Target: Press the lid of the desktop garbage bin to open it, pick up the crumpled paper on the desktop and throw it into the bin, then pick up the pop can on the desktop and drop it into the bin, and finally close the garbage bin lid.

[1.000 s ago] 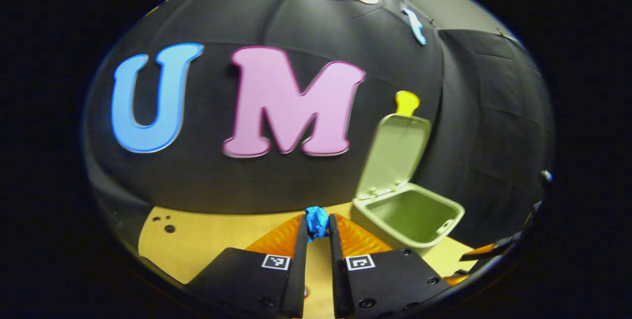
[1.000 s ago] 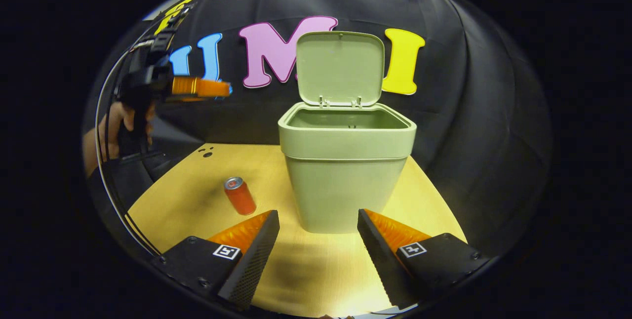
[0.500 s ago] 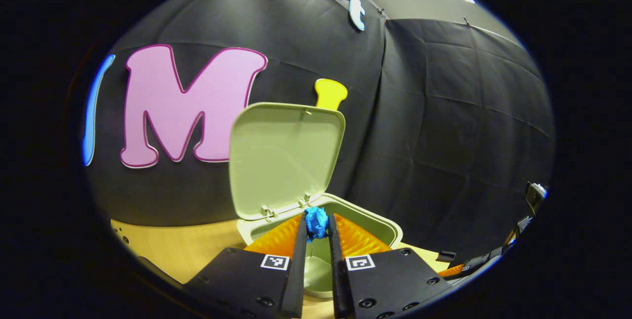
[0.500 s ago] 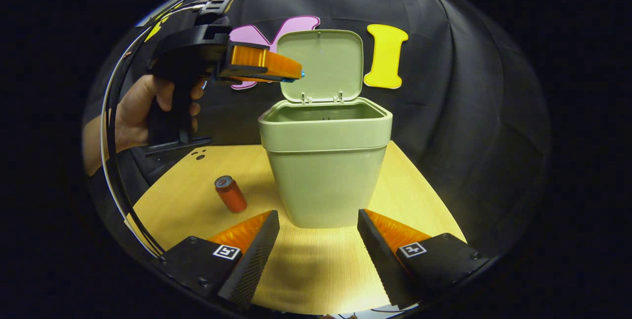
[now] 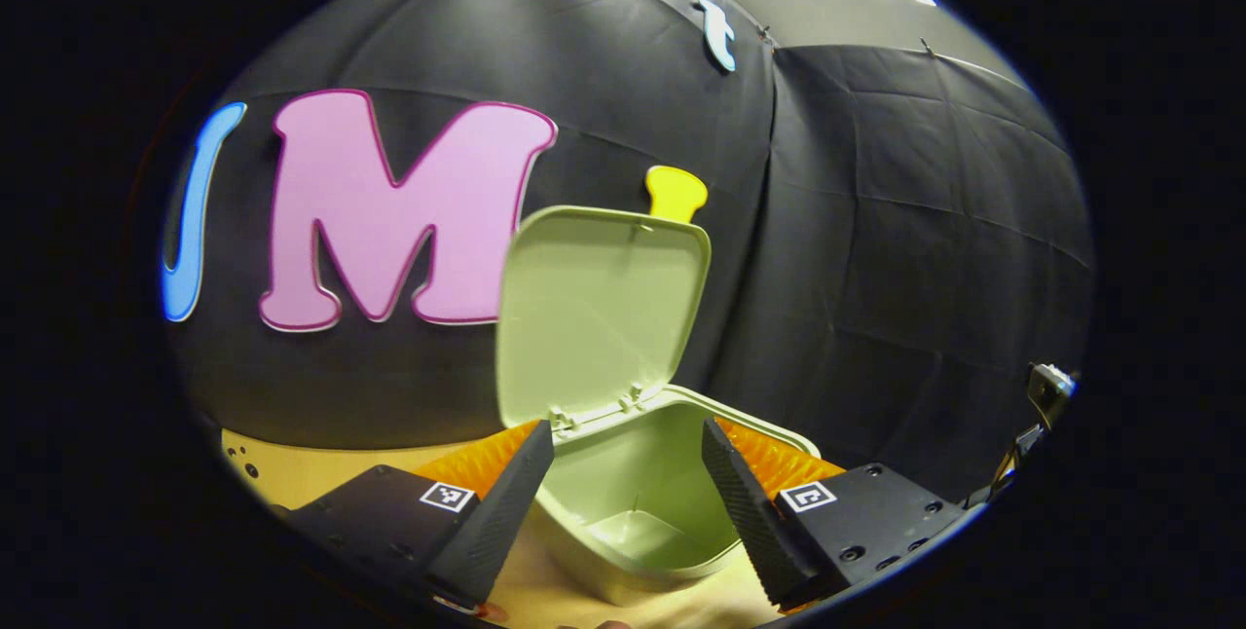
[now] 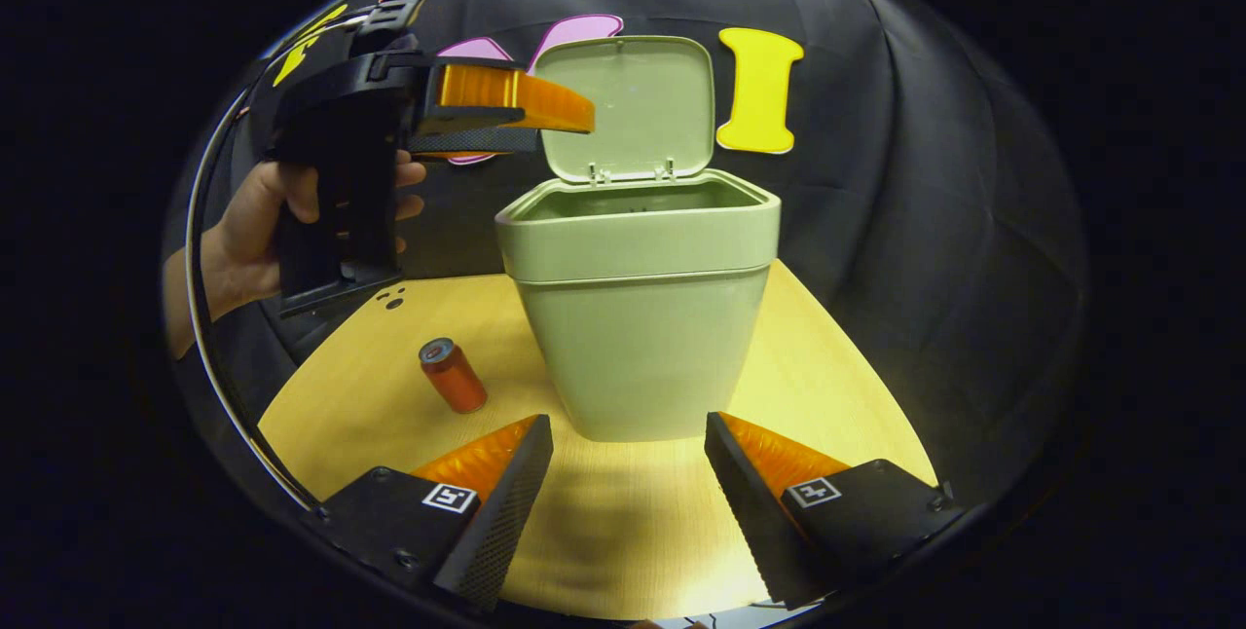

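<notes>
The pale green bin (image 6: 638,317) stands on the wooden desktop (image 6: 837,395) with its lid (image 6: 628,103) swung upright. My left gripper (image 5: 628,434) hovers over the bin's mouth (image 5: 642,483), open, with nothing between its fingers. In the right gripper view a hand (image 6: 243,230) holds the left gripper (image 6: 560,129) level above the bin's left rim. A red pop can (image 6: 453,376) stands on the desktop left of the bin. Low in front of the bin, my right gripper (image 6: 628,454) is open and holds nothing.
The black cloth wall rises close behind the bin. Bare desktop stretches in front of the bin and to its right. Small dark holes (image 6: 392,299) mark the desktop's far left corner.
My left gripper carried the blue crumpled paper over the bin, then opened; the paper is gone from between its fingers. The right gripper stayed almost still.
</notes>
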`<state>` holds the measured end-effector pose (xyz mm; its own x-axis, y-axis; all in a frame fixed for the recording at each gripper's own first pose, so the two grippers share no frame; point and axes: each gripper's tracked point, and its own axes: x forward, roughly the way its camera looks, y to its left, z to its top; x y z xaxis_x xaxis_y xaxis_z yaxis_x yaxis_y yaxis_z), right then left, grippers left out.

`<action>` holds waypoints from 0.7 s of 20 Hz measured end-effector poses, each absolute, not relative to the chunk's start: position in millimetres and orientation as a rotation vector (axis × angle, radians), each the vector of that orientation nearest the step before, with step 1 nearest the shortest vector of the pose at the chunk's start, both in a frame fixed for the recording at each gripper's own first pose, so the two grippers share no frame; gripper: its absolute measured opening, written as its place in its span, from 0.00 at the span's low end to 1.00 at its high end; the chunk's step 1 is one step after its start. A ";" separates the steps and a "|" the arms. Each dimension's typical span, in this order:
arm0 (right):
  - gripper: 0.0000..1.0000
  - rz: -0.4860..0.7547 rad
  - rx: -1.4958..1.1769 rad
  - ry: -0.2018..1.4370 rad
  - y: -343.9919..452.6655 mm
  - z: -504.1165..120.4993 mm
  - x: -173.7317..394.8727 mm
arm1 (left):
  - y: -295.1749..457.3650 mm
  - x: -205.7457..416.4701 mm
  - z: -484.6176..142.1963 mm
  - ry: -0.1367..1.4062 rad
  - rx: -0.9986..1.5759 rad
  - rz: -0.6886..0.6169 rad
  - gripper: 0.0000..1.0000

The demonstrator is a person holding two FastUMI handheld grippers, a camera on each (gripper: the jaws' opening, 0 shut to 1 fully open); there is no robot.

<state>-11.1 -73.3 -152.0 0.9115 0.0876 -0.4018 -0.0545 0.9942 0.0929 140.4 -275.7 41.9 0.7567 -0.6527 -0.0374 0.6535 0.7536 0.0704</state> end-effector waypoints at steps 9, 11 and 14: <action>0.99 0.237 -0.009 0.457 -5.1 -169.5 -2.9 | -113.1 112.5 2.6 0.088 0.075 -0.434 0.97; 0.99 0.275 -0.025 0.464 12.5 -176.0 -0.5 | -83.5 96.6 -11.1 0.118 0.059 -0.382 0.97; 0.99 0.339 -0.056 0.477 40.7 -189.2 5.0 | -37.3 80.6 -33.0 0.157 0.036 -0.292 0.97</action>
<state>5.0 40.7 -189.2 0.8339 0.3066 -0.4589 -0.3324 0.9428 0.0257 80.6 -37.3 -33.0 0.9456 -0.2838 -0.1591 0.2894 0.9571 0.0126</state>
